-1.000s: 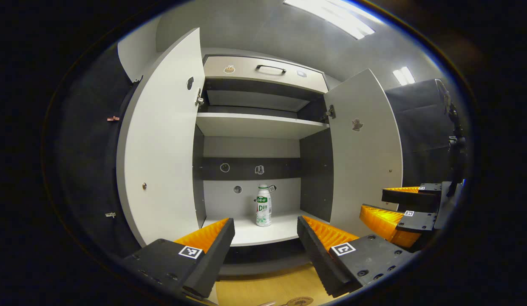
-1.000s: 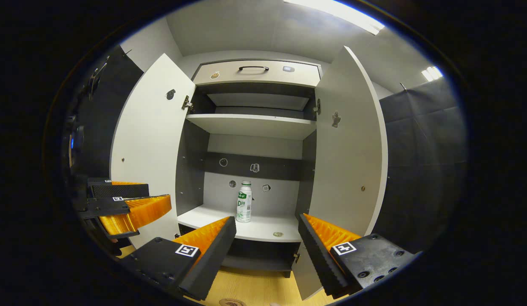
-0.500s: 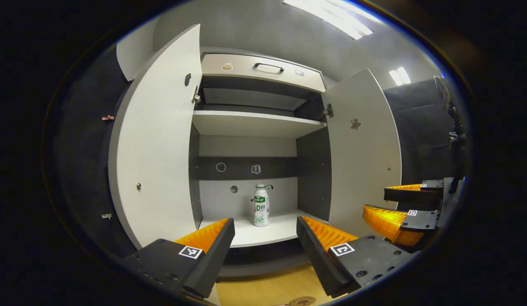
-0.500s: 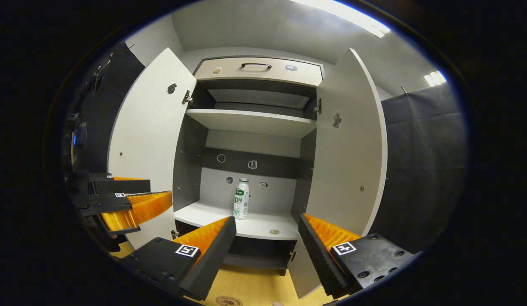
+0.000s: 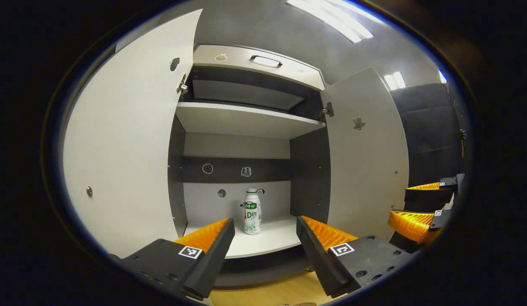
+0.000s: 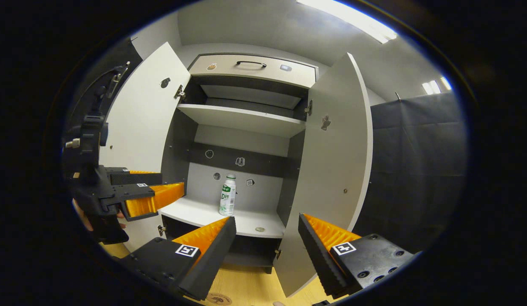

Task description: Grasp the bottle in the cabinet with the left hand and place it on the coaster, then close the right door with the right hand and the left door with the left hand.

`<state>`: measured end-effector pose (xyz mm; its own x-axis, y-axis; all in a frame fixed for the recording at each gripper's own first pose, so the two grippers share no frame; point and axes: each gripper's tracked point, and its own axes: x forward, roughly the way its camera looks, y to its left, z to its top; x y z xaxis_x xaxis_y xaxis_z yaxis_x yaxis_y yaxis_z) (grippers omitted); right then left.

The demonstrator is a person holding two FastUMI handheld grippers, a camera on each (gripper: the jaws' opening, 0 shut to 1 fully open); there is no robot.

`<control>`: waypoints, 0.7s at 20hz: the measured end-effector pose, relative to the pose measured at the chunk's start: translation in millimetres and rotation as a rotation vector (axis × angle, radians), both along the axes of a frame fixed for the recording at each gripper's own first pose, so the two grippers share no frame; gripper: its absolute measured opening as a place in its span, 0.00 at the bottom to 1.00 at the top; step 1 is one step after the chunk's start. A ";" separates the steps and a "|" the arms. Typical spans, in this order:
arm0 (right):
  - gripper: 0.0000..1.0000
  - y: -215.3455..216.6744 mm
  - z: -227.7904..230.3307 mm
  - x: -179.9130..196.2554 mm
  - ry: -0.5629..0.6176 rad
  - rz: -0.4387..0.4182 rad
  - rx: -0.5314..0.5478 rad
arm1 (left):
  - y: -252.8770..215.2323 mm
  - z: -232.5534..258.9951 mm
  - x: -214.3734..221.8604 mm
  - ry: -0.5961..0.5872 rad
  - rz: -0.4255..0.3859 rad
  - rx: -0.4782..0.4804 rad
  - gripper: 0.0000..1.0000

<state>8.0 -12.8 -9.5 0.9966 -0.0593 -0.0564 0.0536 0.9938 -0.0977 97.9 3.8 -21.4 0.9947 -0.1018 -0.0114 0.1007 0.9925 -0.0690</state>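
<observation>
The small white plastic bottle with a green label and white cap (image 5: 252, 211) stood upright on the lower white shelf (image 5: 267, 238) of the open cabinet, toward the far wall and well clear of both side panels, so I judged there was room to bring a finger in on either side of it. I held my left hand-held gripper (image 5: 263, 231) low and in front of the shelf's near edge with its fingers spread wide and nothing between them, lined up so the bottle sat in the gap, a little left of centre. That seemed the sensible way to meet a tall, narrow thing that could tip if nudged off-axis.

The tall white left door (image 5: 127, 140) and the white right door (image 5: 365, 157) both stood swung outward, leaving the opening free. My right hand-held gripper (image 6: 265, 238) waited off to the right, near the right door, also released and empty, ready for closing later. A sliver of the round coaster (image 6: 216, 298) showed on the pale wooden tabletop (image 6: 250, 289) below the cabinet, nearer to me.
</observation>
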 end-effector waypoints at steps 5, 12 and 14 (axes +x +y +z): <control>0.98 -3.7 -10.2 31.2 0.002 0.062 -0.033 | -9.2 -18.8 84.4 0.006 0.003 -0.007 0.93; 0.98 6.3 -18.5 71.8 -0.018 0.164 -0.067 | -13.4 -58.8 198.5 0.033 0.024 -0.001 0.93; 0.98 10.6 -21.1 78.7 -0.021 0.191 -0.076 | -9.5 -72.7 221.8 0.055 0.045 0.020 0.93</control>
